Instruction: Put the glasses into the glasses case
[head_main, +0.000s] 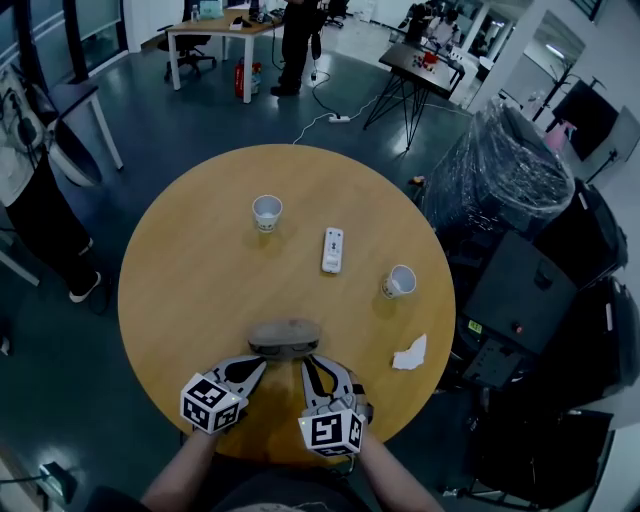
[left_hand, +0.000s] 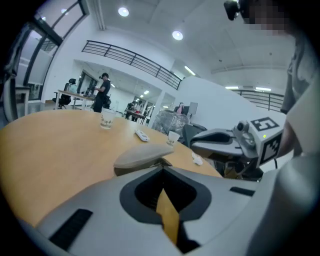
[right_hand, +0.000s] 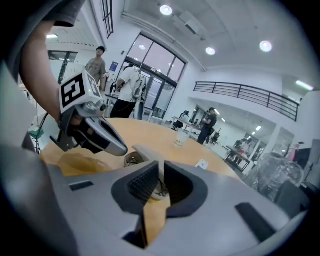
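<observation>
Head view first: the left tongs (head_main: 262, 364) and right tongs (head_main: 309, 364) are crowding the near side of the glasses case (head_main: 285, 336), which is lying on the table (head_main: 190, 270) just past their tips. In the left gripper view the jaws are sitting closed and empty, the case right ahead, probably to steady it. In the right gripper view the jaws are nearly meeting. Thin dark wires, apparently the glasses (right_hand: 159, 189), are showing in the gap, but whether they are pinched I cannot tell.

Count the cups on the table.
2. One cup stands left of the remote; the other cup is to its right, near the table edge. None looks hidden.
</observation>
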